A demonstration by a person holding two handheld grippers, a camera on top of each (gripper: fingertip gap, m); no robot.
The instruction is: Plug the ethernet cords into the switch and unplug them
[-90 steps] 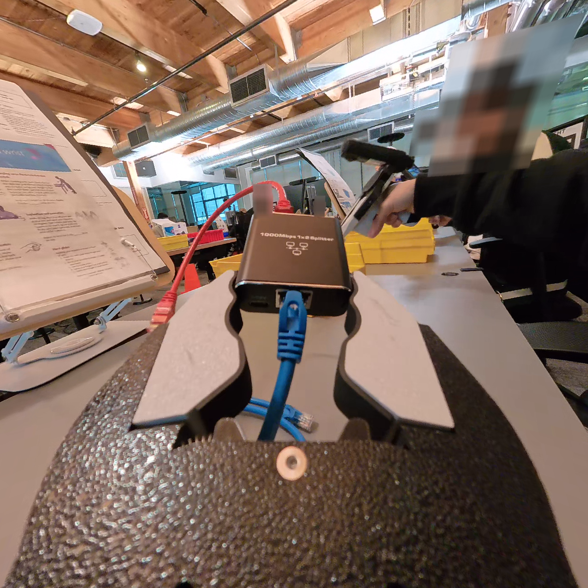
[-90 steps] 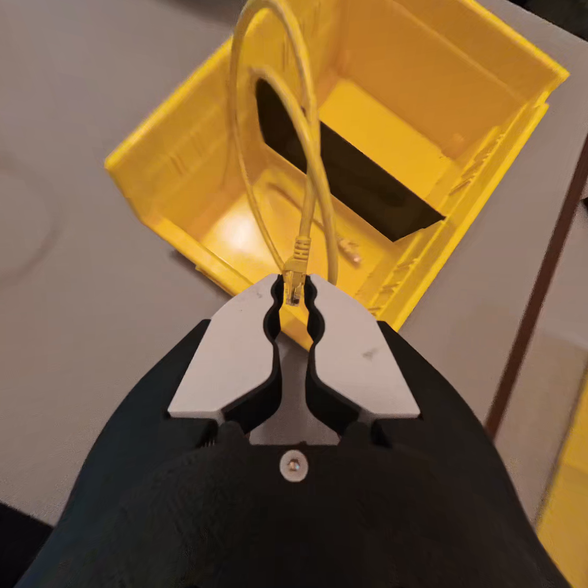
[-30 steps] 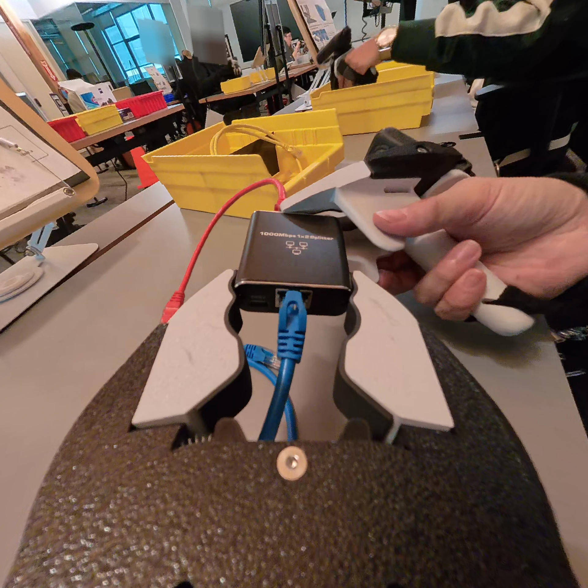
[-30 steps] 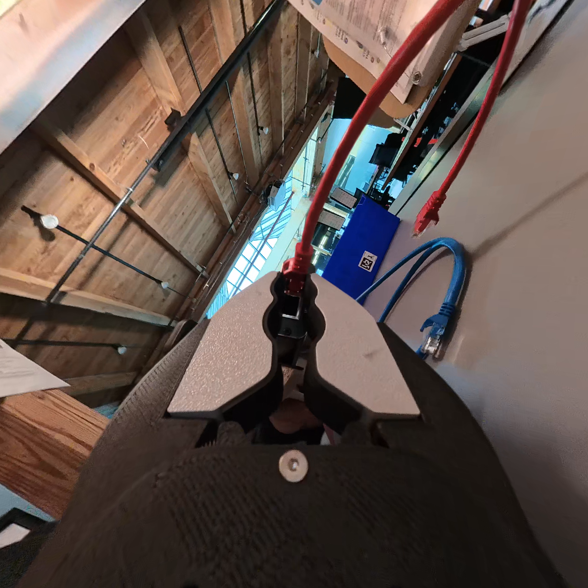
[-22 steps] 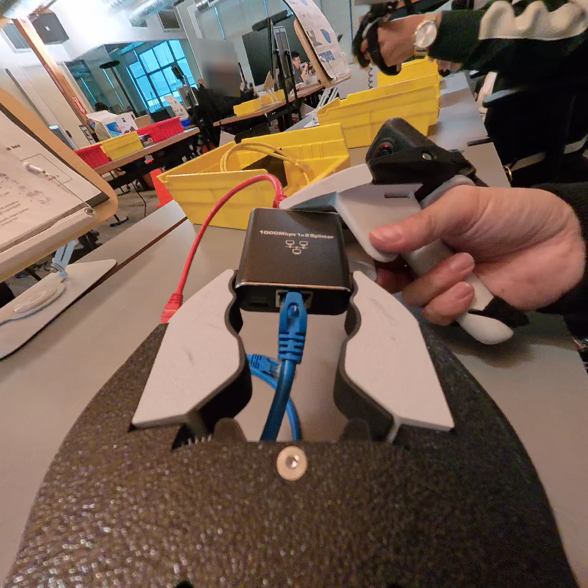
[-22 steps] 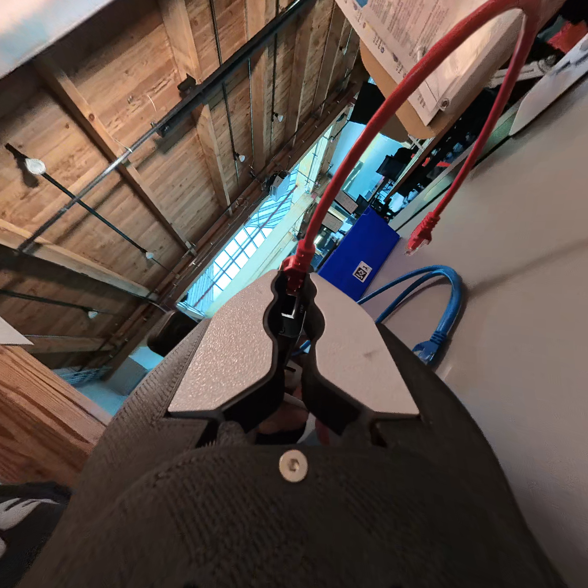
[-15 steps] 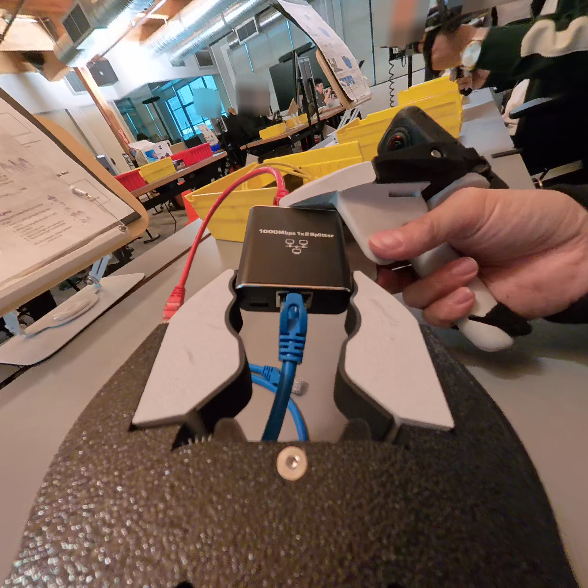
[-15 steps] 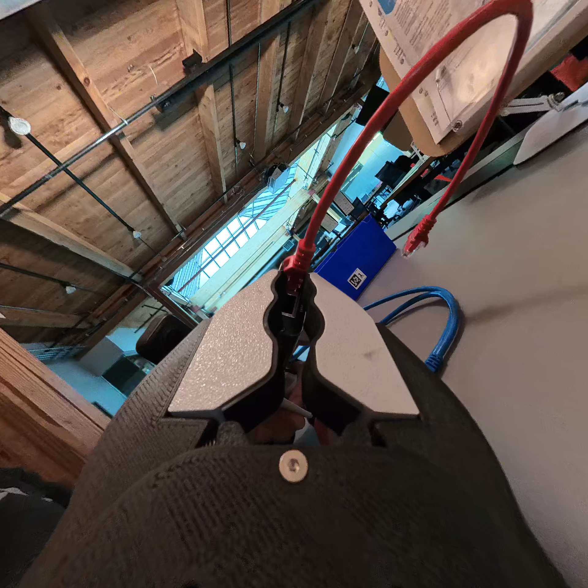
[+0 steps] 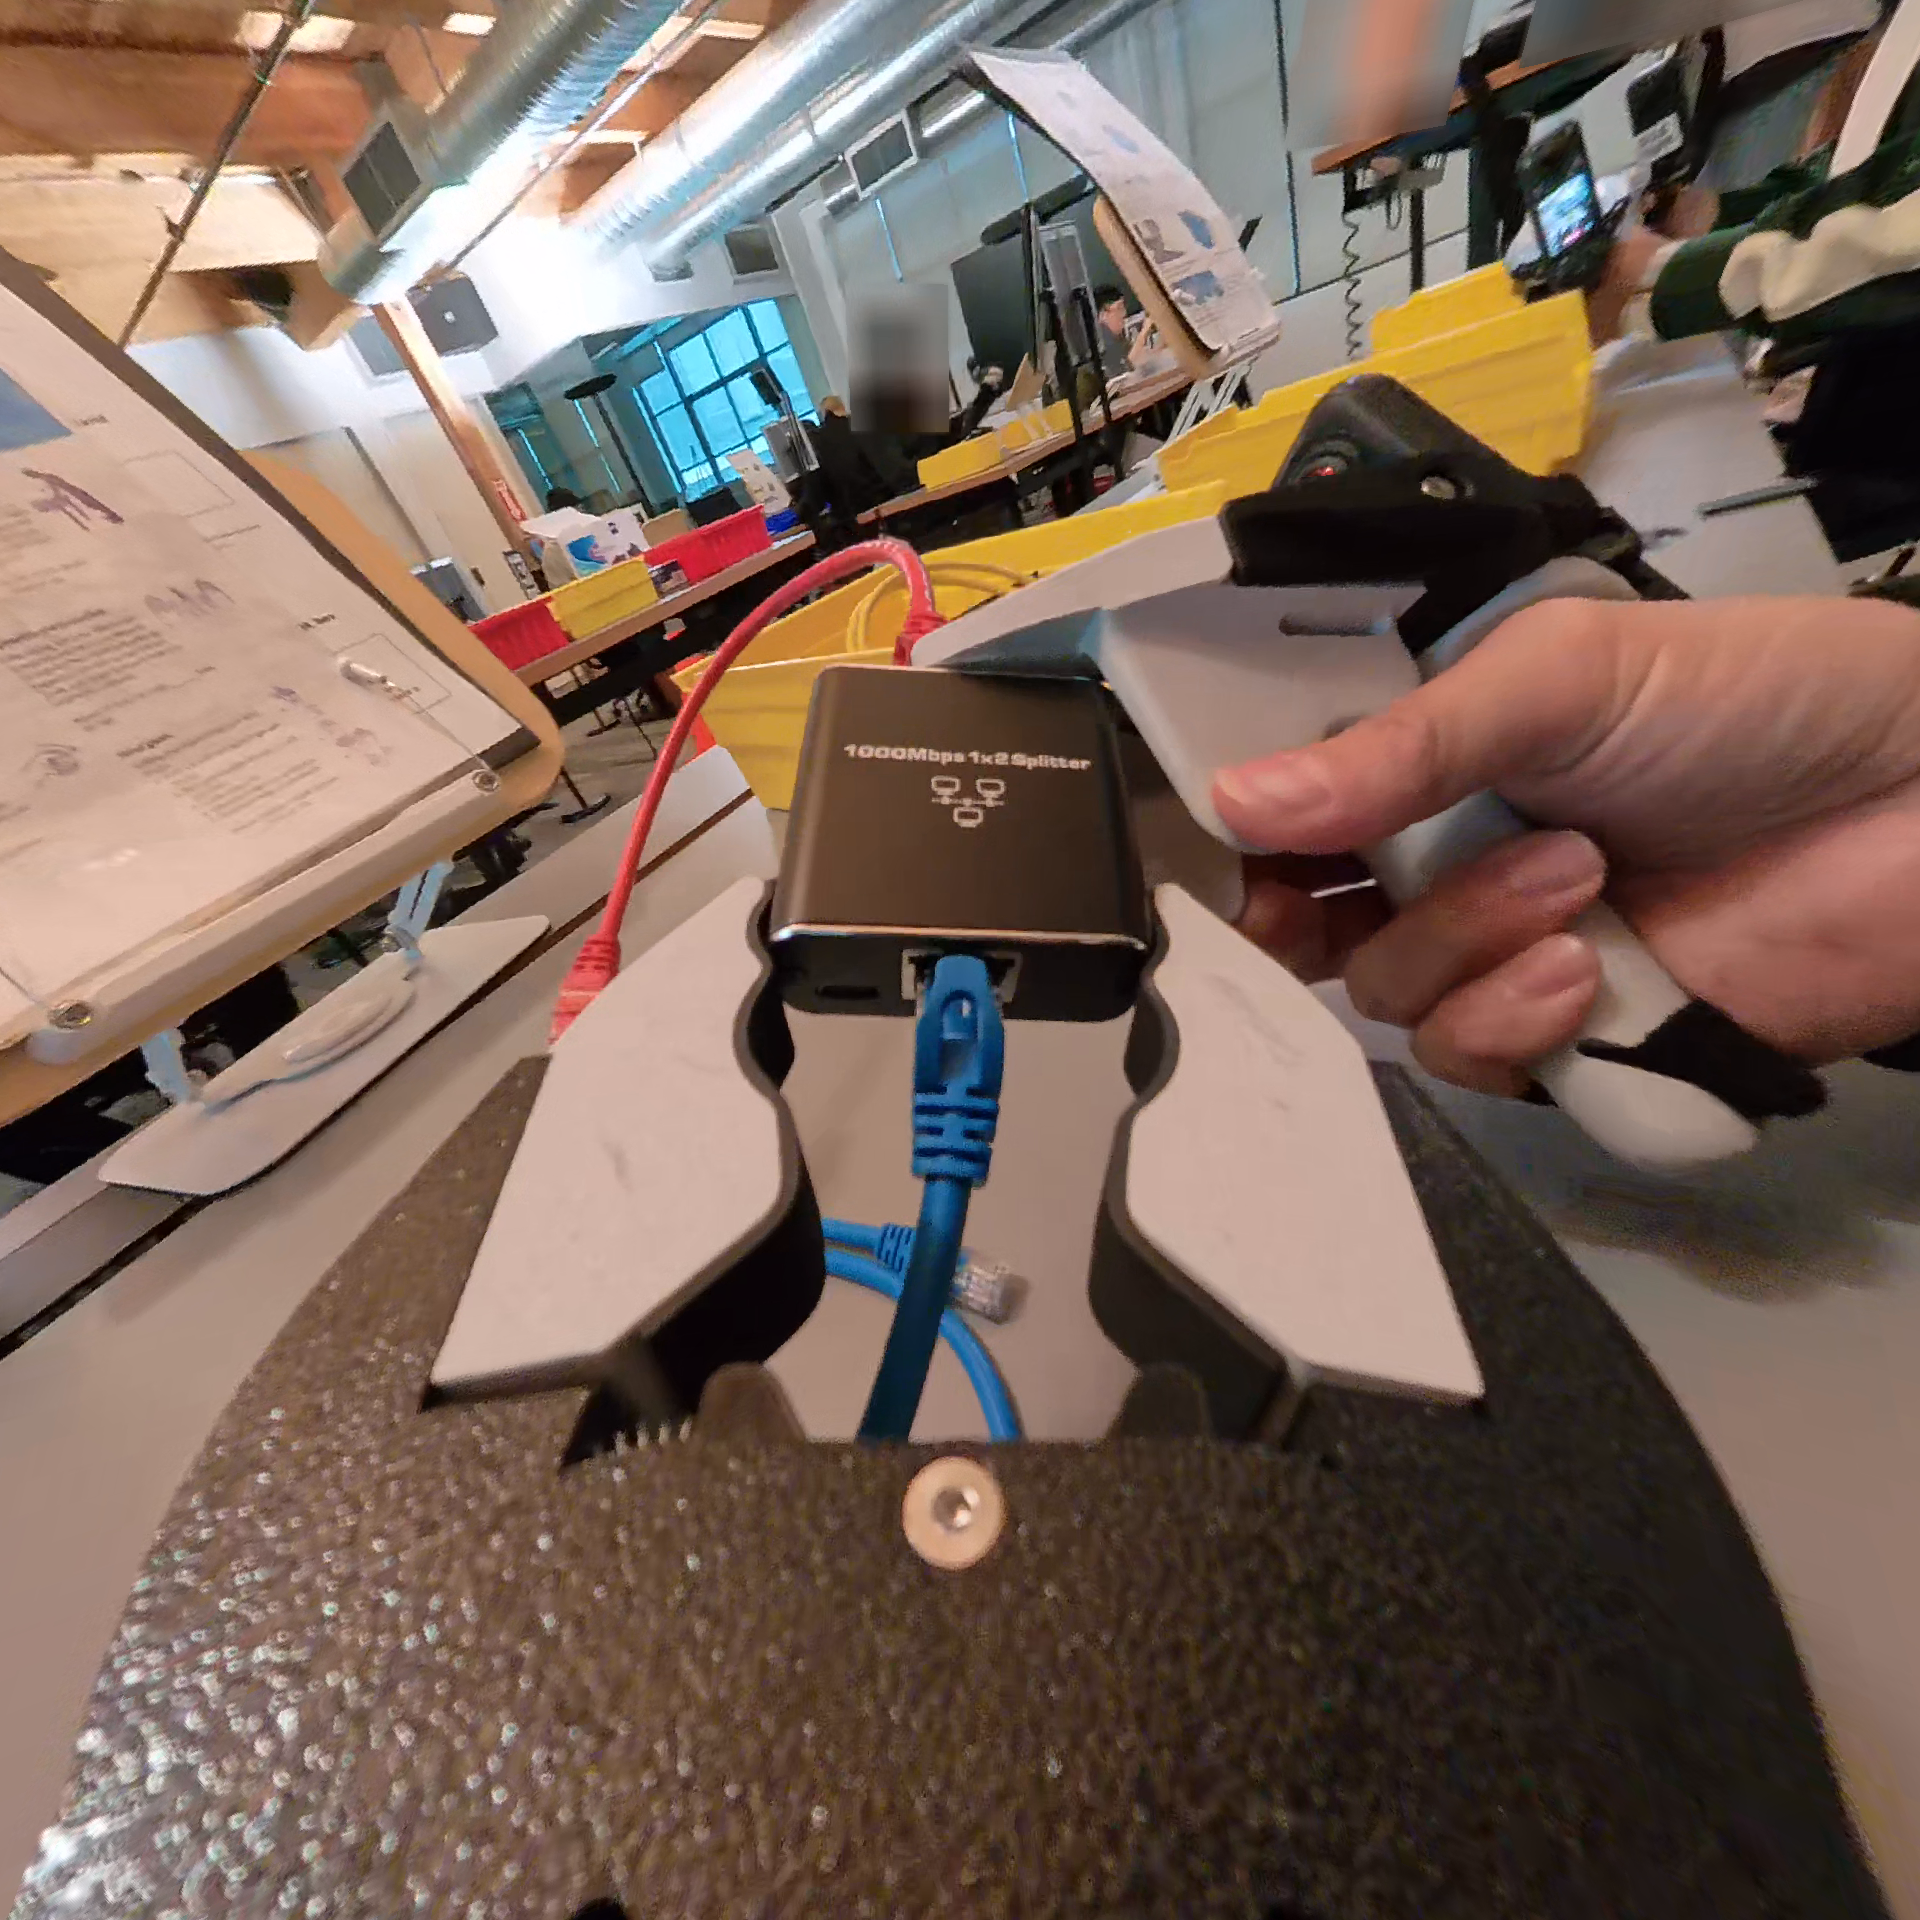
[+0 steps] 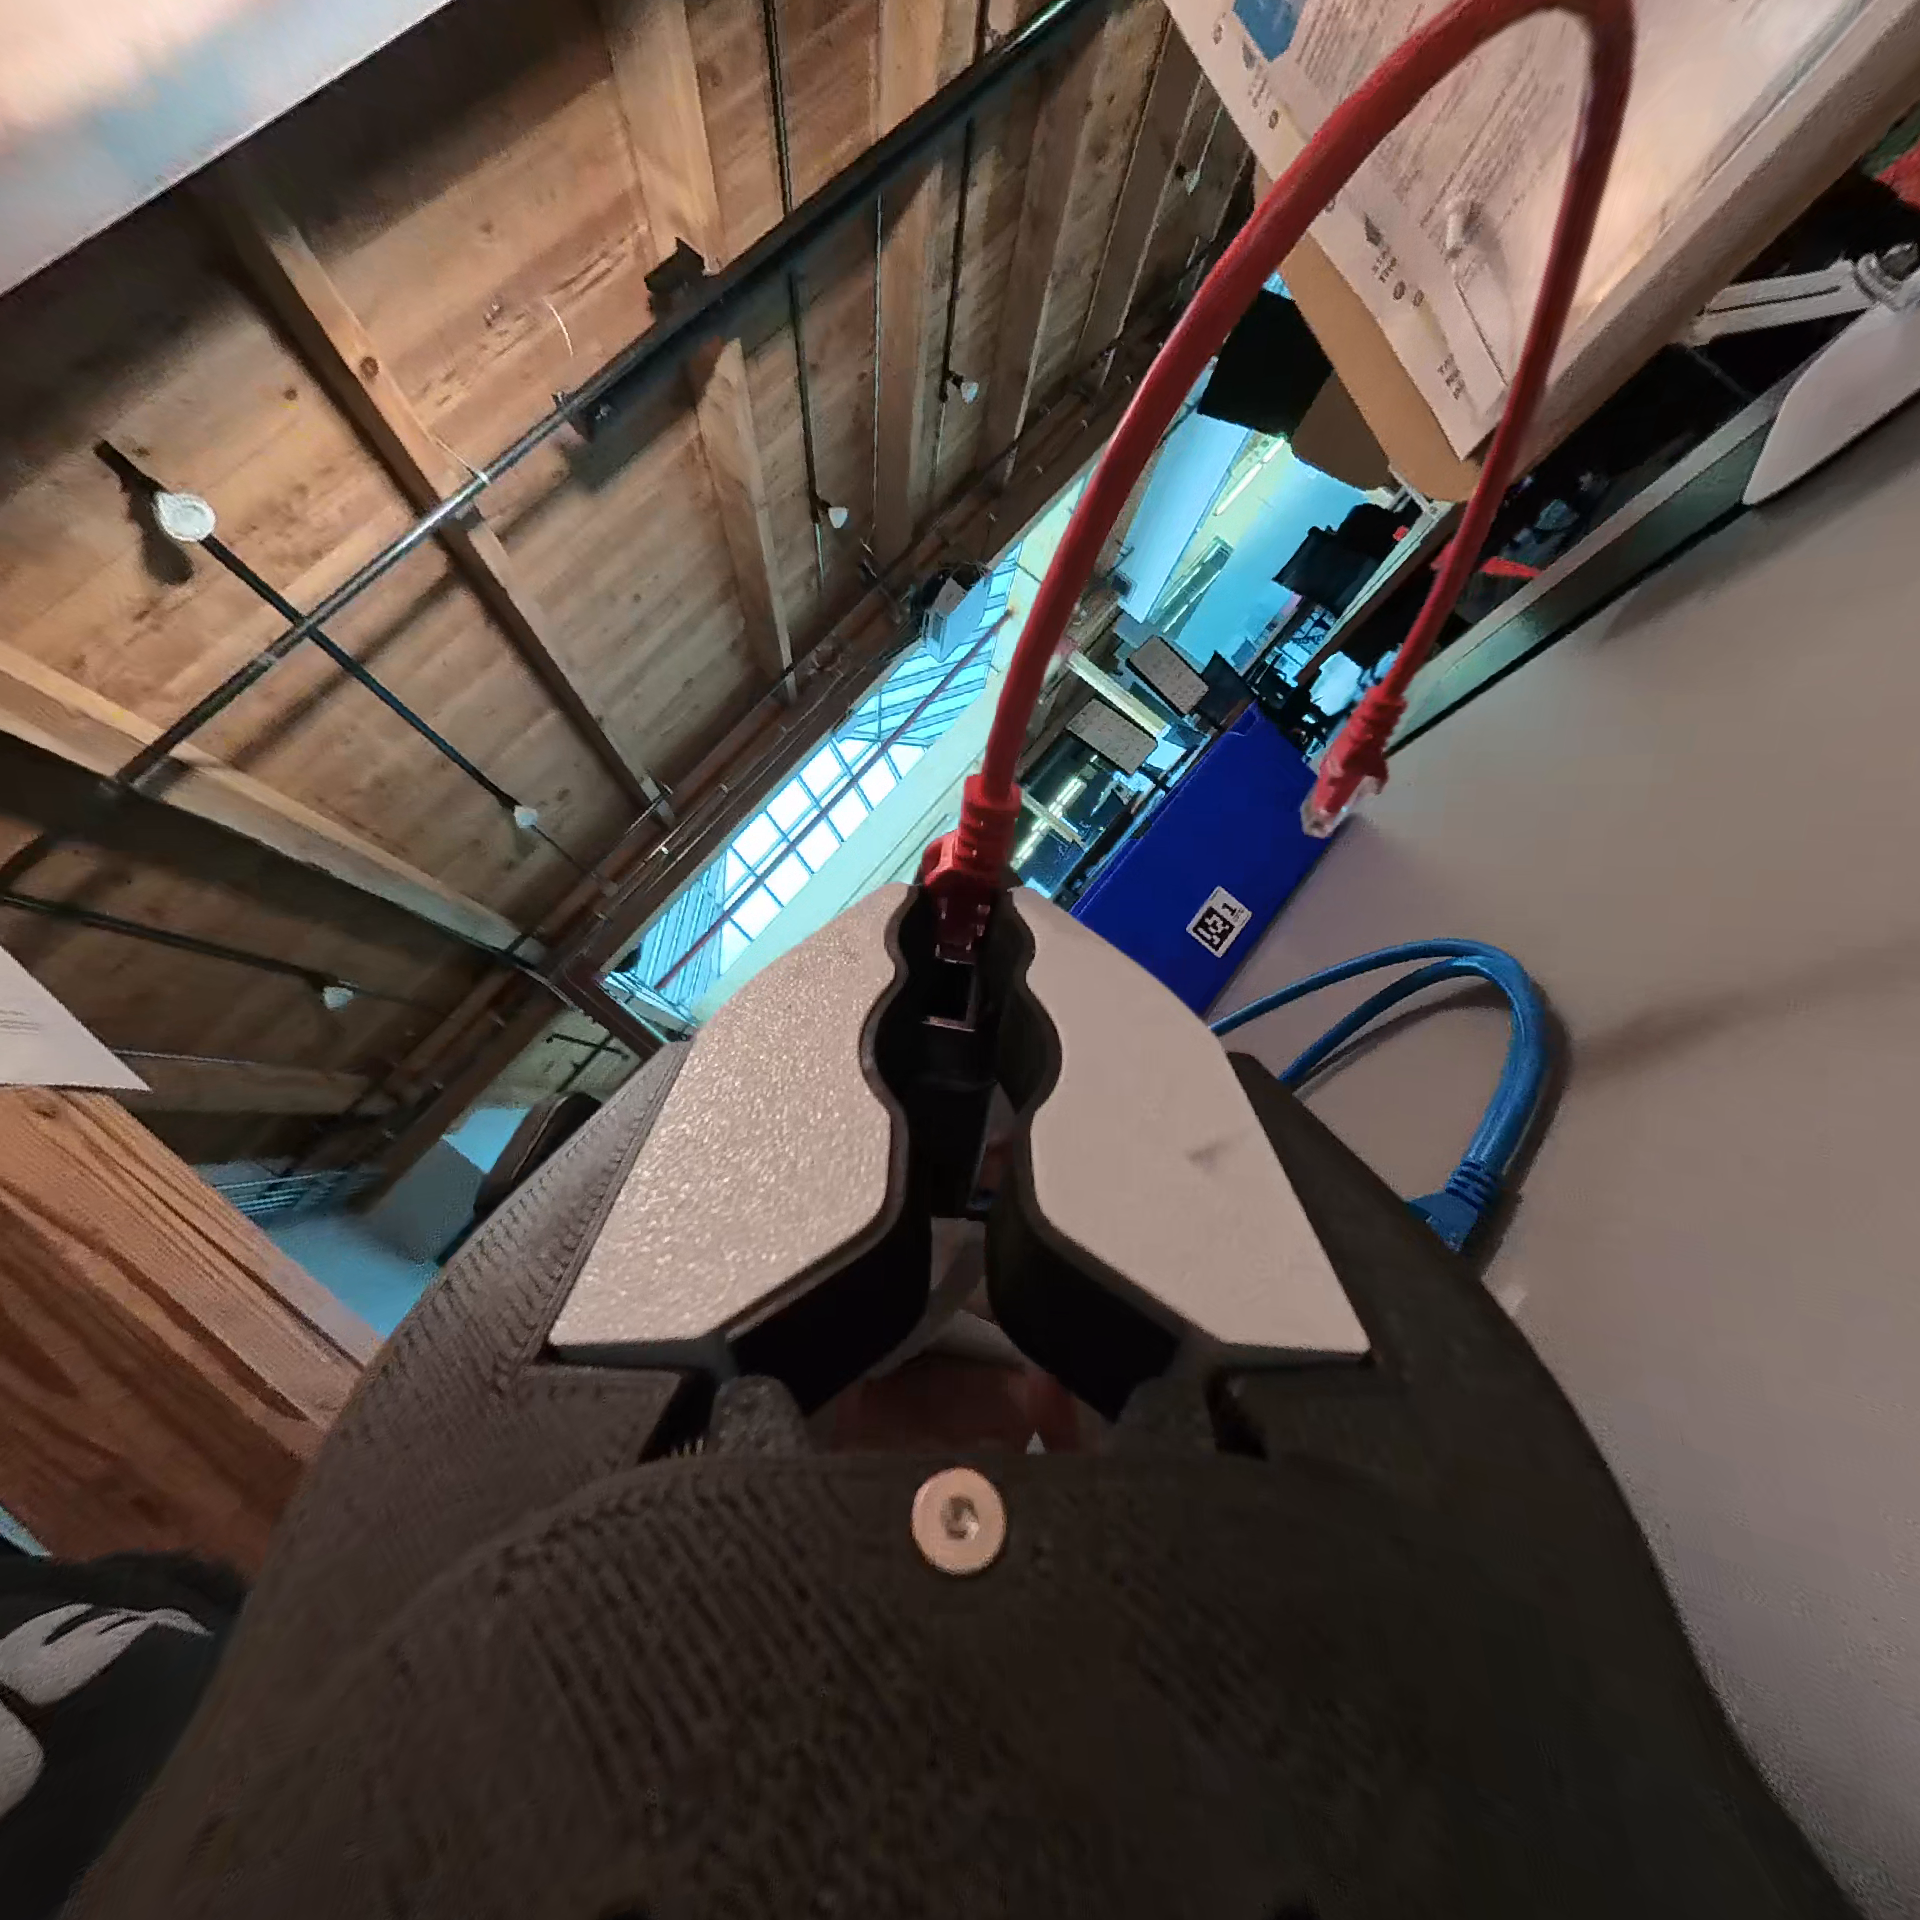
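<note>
My left gripper (image 9: pixel 961 956) clamps the black switch (image 9: pixel 961 821) by its two sides at the centre of the left wrist view — the jaws are parted only to the width of the box. A blue ethernet cord (image 9: pixel 951 1101) sits plugged into the port facing the camera and runs down between the fingers; its free plug lies on the grey table (image 9: pixel 260 1299) just below.

My right gripper (image 10: pixel 961 935) is nearly closed on the plug of the red ethernet cord (image 10: pixel 1226 312) — in the right wrist view the plug is pinched at the fingertips, at the switch's far edge. Whether it is seated in a port, I cannot tell. The red cord arcs to the upper right of that frame and its free plug hangs just above the table. In the left wrist view my right hand (image 9: pixel 1621 831) grips the handle at centre right. A yellow bin (image 9: pixel 790 707) stands behind the switch, a document stand (image 9: pixel 208 675) at the left edge.
</note>
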